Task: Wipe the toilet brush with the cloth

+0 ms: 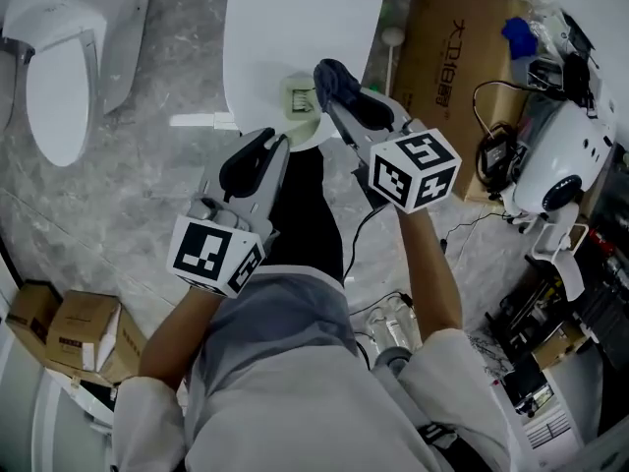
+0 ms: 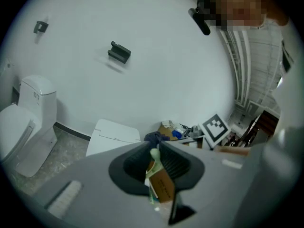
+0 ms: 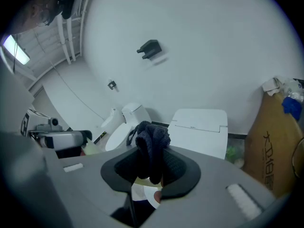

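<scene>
Holds the pale green toilet brush [image 1: 298, 103] clamped in the left gripper [image 1: 278, 146]; pinches the dark cloth [image 1: 338, 75] tight in the right gripper [image 1: 331, 92], just beside the brush. Looks like wiping barely under way; calls for pressing the cloth on and rubbing, left grip firm.

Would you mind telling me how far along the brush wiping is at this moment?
Done: both pickups. The left gripper is shut on the toilet brush, and the right gripper is shut on the dark cloth. In hand: the cloth is held right beside the brush end; contact is unclear. Left: the wiping itself, apparently.
</scene>
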Demonstrator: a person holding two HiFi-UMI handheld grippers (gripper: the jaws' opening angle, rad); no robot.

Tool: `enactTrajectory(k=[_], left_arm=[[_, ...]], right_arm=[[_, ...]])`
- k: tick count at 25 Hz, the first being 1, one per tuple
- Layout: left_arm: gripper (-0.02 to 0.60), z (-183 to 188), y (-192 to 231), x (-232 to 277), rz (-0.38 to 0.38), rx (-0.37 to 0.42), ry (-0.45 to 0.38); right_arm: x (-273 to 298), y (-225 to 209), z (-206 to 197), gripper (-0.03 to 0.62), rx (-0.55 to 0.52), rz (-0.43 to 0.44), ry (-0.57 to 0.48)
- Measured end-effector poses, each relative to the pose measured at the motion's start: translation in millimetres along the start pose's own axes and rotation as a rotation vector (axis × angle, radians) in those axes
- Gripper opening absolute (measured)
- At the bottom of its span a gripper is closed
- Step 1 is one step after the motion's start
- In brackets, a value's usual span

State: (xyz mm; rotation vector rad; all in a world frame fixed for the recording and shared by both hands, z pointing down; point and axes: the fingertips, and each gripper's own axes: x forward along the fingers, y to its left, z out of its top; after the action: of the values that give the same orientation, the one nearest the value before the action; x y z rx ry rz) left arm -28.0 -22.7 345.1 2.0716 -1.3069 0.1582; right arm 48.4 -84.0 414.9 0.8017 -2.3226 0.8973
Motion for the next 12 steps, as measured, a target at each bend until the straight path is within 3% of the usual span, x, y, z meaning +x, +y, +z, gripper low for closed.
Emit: enactTrajectory(k=[12], left_arm=[[0.000,-0.1,7.1,2.9,0.064,-0.035,-0.077]], right_arm=[[94.2,-40.8,-41.5,0.094,-0.062,0.167,0.189]])
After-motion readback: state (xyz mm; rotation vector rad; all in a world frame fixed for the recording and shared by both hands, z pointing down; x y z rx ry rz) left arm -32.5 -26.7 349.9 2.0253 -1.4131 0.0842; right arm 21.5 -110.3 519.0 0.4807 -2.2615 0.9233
